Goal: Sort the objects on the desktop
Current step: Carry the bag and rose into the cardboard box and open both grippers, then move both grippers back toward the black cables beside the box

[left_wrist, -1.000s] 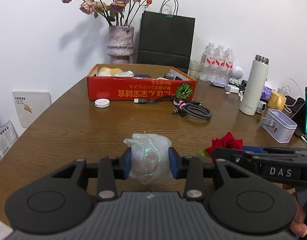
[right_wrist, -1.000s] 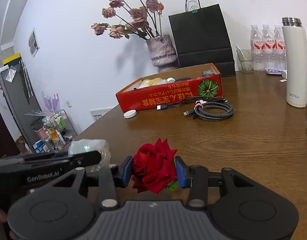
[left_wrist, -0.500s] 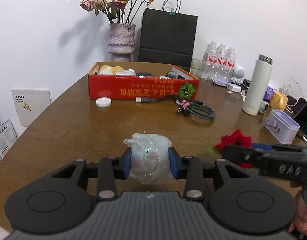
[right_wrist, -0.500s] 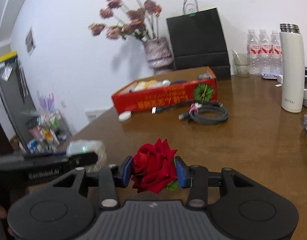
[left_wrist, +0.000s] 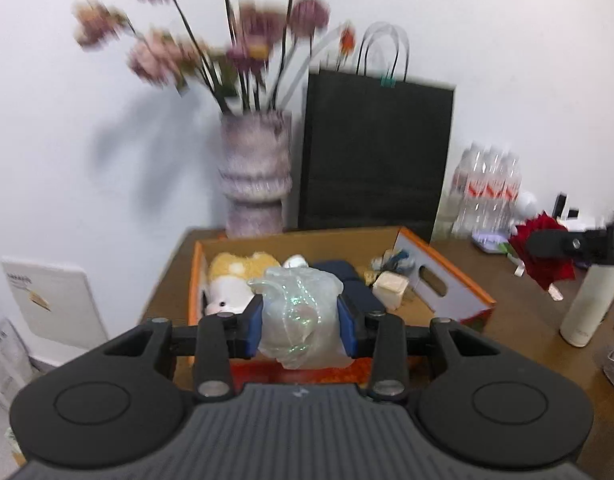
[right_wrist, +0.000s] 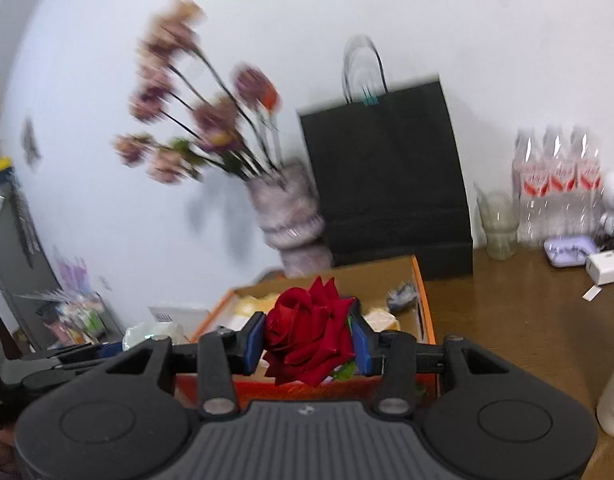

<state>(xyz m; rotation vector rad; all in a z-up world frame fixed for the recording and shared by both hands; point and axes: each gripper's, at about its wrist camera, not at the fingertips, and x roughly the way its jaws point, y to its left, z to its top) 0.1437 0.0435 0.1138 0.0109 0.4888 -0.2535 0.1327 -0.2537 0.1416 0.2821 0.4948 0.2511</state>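
Note:
My left gripper (left_wrist: 301,326) is shut on a crumpled clear plastic bag (left_wrist: 299,316), held above the near edge of the open red cardboard box (left_wrist: 455,280). Inside the box lie a plush toy (left_wrist: 231,280), a dark item and small packets. My right gripper (right_wrist: 309,340) is shut on a red rose (right_wrist: 309,336), also over the box's near edge (right_wrist: 423,308). In the left wrist view the rose (left_wrist: 547,252) and right gripper show at far right, above the table. In the right wrist view the bag (right_wrist: 147,332) shows at left.
Behind the box stand a vase of dried flowers (left_wrist: 255,184) and a black paper bag (left_wrist: 375,160). Water bottles (left_wrist: 489,184) and a white thermos (left_wrist: 587,308) stand to the right on the brown table (right_wrist: 507,320). A glass (right_wrist: 499,224) and small white devices sit near the bottles.
Both grippers have moved forward and up from the table's near side to the box, each still holding its object. The cables and white disc have dropped out of view.

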